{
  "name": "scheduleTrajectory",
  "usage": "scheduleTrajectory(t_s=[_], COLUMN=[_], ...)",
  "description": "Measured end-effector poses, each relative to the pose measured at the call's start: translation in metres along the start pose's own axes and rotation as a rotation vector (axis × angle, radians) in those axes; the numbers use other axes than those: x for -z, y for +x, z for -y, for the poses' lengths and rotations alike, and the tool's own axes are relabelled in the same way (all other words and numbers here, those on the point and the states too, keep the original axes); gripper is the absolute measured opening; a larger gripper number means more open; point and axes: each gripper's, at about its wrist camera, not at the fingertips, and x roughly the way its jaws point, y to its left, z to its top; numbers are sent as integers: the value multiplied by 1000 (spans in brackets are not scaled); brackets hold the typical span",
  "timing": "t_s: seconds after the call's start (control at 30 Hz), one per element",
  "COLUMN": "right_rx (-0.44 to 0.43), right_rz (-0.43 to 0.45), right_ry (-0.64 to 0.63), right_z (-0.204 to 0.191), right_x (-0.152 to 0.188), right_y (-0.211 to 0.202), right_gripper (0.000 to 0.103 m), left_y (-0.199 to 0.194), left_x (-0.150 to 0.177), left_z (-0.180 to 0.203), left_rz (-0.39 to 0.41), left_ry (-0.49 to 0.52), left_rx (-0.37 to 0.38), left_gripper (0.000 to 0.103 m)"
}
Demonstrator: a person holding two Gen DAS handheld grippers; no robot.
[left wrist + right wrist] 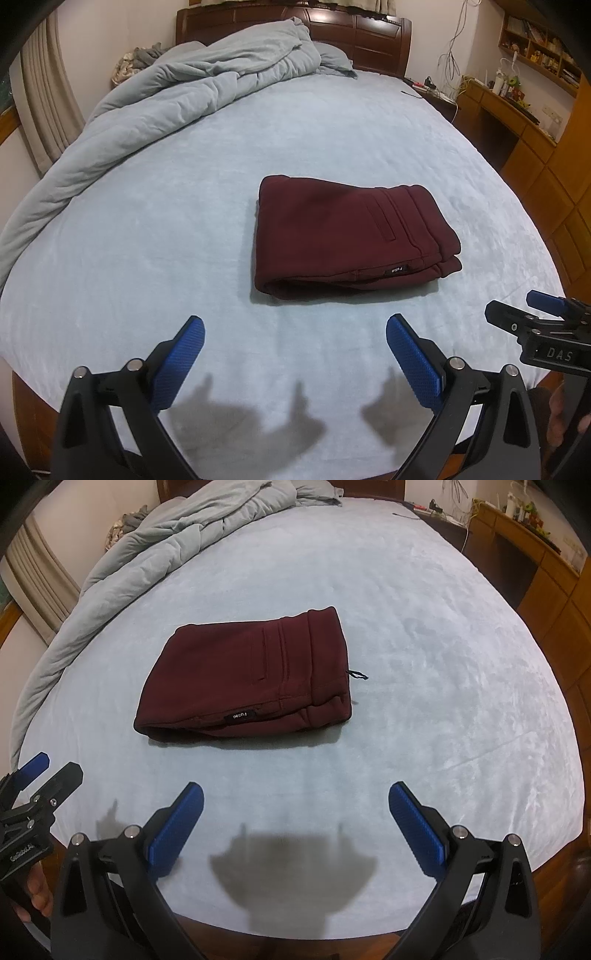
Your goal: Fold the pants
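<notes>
Pants lie mid-bed on the pale blue bedsheet, folded into a compact, thick maroon bundle of several layers. Waistband end faces the right side of the bed; a small black label shows on the near edge, and a dark drawstring end pokes out at the waistband. Edges roughly aligned, near fold rounded and slightly puffy.

Left gripper hovers above the near edge of the bed, jaws spread wide, nothing between the blue pads. Right gripper likewise: wide open, empty, near the bed edge, well apart from the bundle. Neither touches the cloth.

Crumpled duvet heaped at the far left toward the headboard, clear of the pants.

Judgement: folding looks essentially complete. At most, tuck the stray drawstring or flatten the bundle.
</notes>
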Motion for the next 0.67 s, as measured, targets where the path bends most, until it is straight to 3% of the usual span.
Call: scheduleTrajectory(t_s=[0.67], right_rx=[-25], right_rz=[9], right_ry=[34], right_z=[6], right_x=[1], right_y=[-3], right_gripper=[100], left_y=[-4], left_x=[-2], left_z=[6], left_rz=[2], left_ry=[4], left_rx=[12], left_gripper=[99])
